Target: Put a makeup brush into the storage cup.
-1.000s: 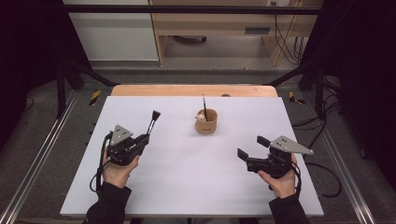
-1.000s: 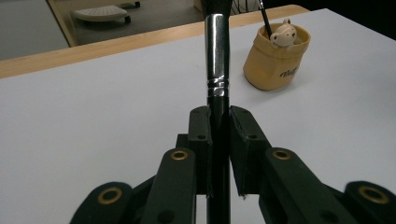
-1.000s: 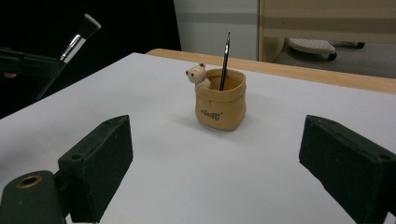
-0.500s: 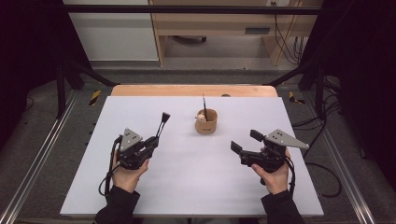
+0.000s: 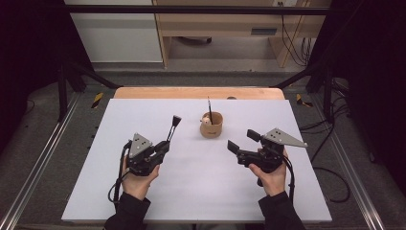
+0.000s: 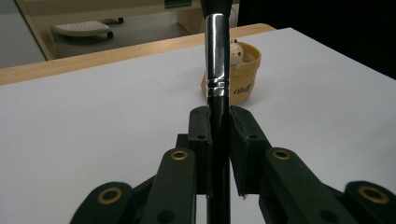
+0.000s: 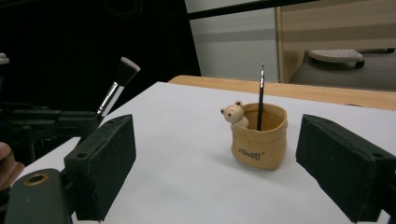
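My left gripper (image 5: 165, 146) is shut on the black handle of a makeup brush (image 5: 173, 127), left of the table's middle. The brush (image 6: 216, 56) slants up and away, its bristle head toward a small tan pot (image 5: 211, 124). A bear figure sits on the rim of the pot (image 7: 258, 135), and a thin dark stick (image 7: 260, 93) stands upright inside it. In the left gripper view the pot (image 6: 243, 70) lies just beyond the brush's silver ferrule. My right gripper (image 5: 242, 141) is open to the right of the pot, jaws wide apart, nothing between them, pointing toward it.
A white sheet (image 5: 201, 191) covers the table, with a wooden edge (image 5: 198, 92) along the far side. Metal rails (image 5: 38, 167) run along both sides, and cables (image 5: 330, 172) lie on the floor at the right. A wooden cabinet (image 5: 225, 24) stands beyond the table.
My left gripper has carried the brush to the right, closer to the pot. My right gripper has shifted left and slightly forward toward the pot, still open.
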`<state>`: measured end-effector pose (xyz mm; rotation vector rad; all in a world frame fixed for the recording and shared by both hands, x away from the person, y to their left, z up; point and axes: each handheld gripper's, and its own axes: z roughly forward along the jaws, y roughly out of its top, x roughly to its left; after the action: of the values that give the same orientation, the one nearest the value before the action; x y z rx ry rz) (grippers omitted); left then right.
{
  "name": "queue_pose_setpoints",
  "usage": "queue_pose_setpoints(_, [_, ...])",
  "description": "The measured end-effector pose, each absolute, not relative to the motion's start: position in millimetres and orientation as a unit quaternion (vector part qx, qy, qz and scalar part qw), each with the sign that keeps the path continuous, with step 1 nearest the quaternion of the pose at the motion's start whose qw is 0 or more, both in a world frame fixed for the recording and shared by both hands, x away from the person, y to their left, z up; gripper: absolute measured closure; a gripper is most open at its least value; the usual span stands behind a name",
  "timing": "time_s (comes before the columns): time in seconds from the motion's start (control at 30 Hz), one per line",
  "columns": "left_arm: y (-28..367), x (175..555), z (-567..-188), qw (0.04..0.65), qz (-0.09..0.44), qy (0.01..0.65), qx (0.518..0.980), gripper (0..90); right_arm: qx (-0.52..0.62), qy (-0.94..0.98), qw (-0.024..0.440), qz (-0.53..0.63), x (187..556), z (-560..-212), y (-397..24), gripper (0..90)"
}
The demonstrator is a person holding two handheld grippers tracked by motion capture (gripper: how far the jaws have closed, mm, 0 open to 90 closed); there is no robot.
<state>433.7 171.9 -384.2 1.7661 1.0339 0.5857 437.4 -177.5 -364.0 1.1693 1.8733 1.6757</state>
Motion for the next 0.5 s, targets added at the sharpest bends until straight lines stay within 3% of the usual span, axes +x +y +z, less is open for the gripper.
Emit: queue_pose_setpoints(0.5, [151,429,-391,0.499,0.235,0.419,0.721,79.3,0.419,0.659,0.155,0.605,443,-367,-161,13.2])
